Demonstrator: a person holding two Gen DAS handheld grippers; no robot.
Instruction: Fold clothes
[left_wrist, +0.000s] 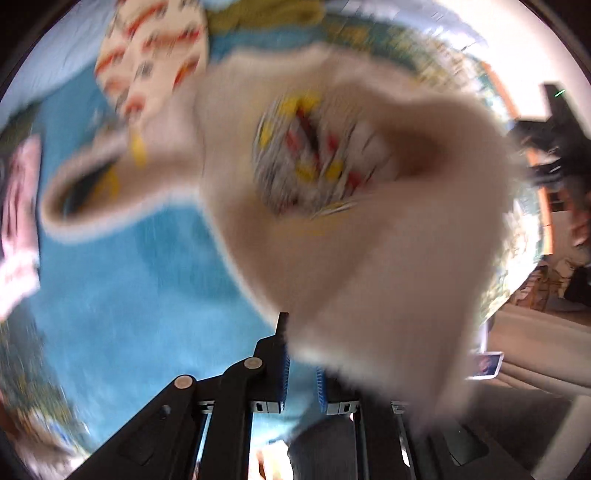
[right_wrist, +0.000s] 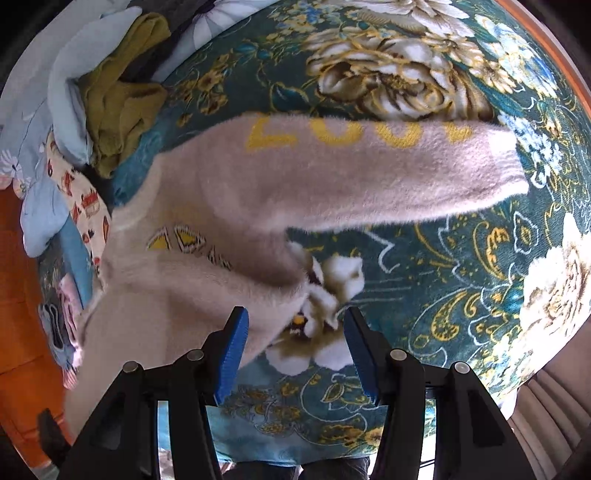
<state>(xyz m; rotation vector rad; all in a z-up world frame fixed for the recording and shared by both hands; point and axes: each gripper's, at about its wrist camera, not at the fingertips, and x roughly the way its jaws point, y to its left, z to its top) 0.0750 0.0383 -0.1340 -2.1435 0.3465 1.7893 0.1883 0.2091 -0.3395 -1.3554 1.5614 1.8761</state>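
Sweater (right_wrist: 207, 206) folding looks barely begun: the left gripper (left_wrist: 303, 373) pinches the cream fleece lifted and crumpled, right gripper (right_wrist: 295, 350) spread empty, more clothes (right_wrist: 110, 110) piled unfolded.

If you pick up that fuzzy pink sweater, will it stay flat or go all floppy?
Probably floppy: the fuzzy pink sweater droops in folds from the left gripper, and its sleeve trails sideways. Its fluffy nap likely grips rather than slips. It looks light.
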